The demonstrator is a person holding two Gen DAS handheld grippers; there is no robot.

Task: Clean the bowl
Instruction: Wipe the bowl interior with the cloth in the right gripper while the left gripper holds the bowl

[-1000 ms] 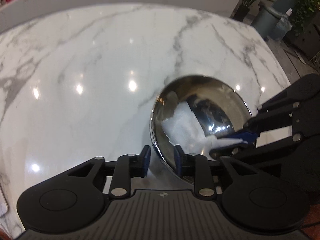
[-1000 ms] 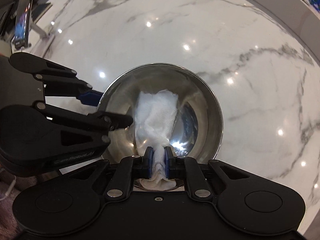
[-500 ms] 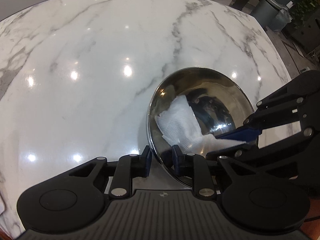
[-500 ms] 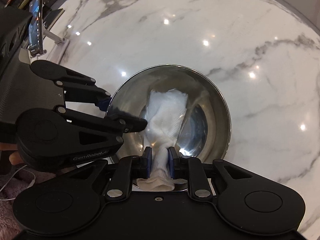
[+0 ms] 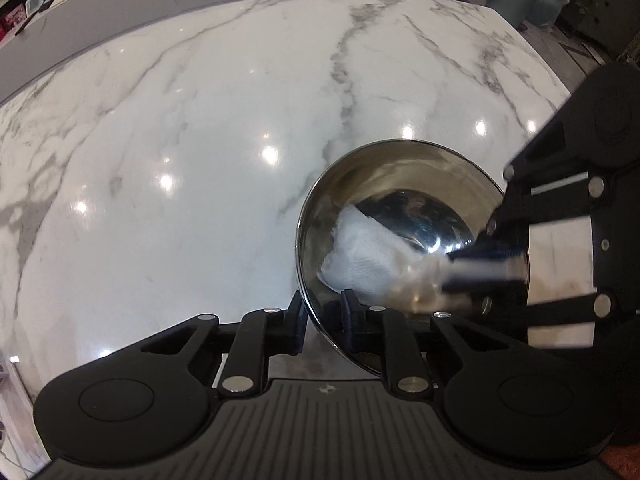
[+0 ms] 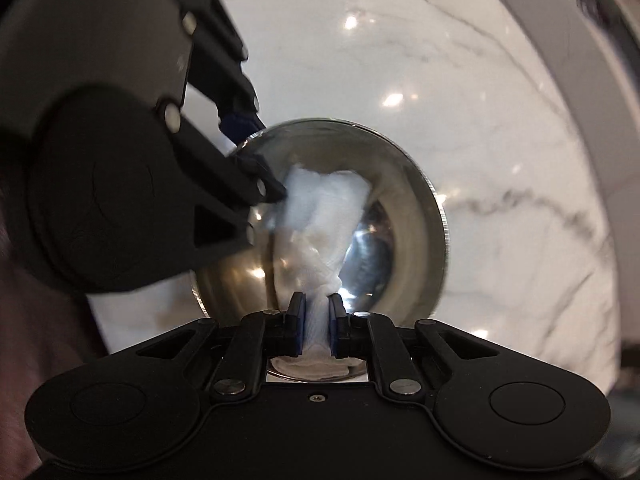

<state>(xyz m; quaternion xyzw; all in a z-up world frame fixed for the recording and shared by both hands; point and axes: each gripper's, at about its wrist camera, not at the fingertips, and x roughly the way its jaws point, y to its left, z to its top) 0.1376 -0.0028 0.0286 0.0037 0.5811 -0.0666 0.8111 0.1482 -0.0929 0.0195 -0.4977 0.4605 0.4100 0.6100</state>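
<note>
Beside bowl, left tongs overlapping cloth

We count one steel bowl and one white cloth (bunched inside it). Two grippers: left gripper, right gripper.

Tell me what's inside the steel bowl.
A white cloth lies inside the bowl, pinched at its near end by the right tool. One finger of the left tool reaches in over the rim. The bowl's surface beneath the cloth is covered, so any dirt there can't be seen.
</note>
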